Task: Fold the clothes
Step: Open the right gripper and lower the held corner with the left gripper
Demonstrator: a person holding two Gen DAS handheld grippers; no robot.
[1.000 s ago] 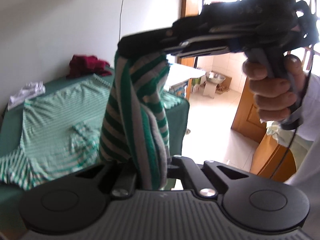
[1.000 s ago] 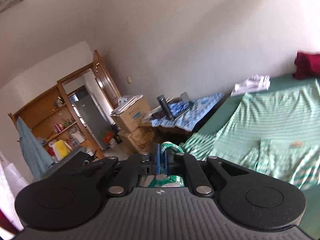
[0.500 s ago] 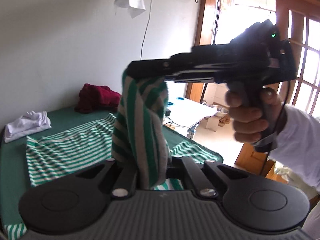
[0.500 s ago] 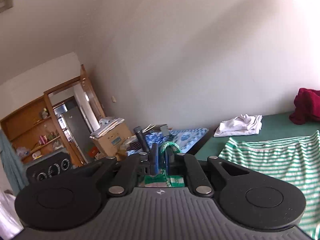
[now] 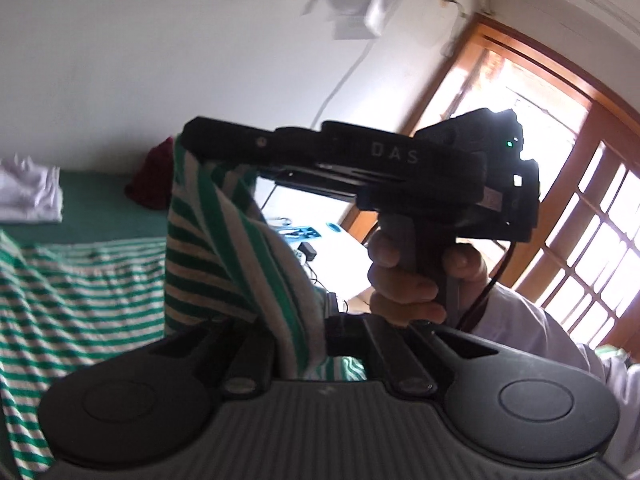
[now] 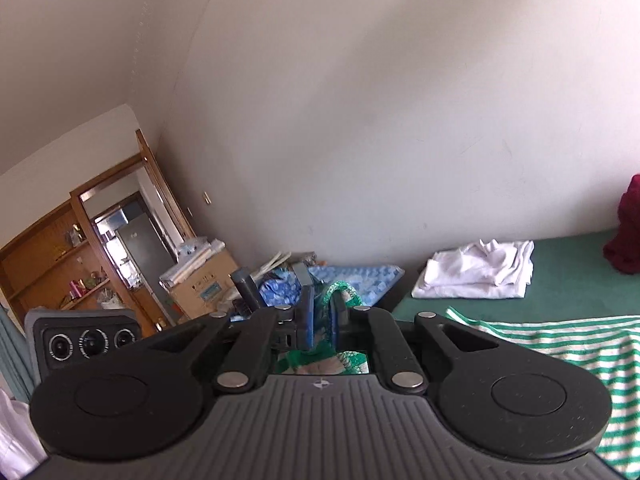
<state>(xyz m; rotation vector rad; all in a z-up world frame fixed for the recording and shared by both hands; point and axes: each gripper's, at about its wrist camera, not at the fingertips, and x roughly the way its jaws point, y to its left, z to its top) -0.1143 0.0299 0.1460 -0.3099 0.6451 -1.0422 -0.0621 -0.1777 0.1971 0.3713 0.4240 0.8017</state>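
Both claws, left (image 5: 298, 340) and right (image 6: 322, 320), pinch soft, ribbed green-striped shirt (image 5: 224, 264) folds.

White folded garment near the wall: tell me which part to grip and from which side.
Probably pinch the white folded garment at its near edge, where the layers stack into a thick lip, coming in low from the front. It lies flat on the green tabletop with the wall close behind, so a rear approach looks blocked.

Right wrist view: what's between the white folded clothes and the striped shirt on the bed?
Nothing. In the right wrist view only bare green bedcover separates the white folded clothes from the striped shirt.
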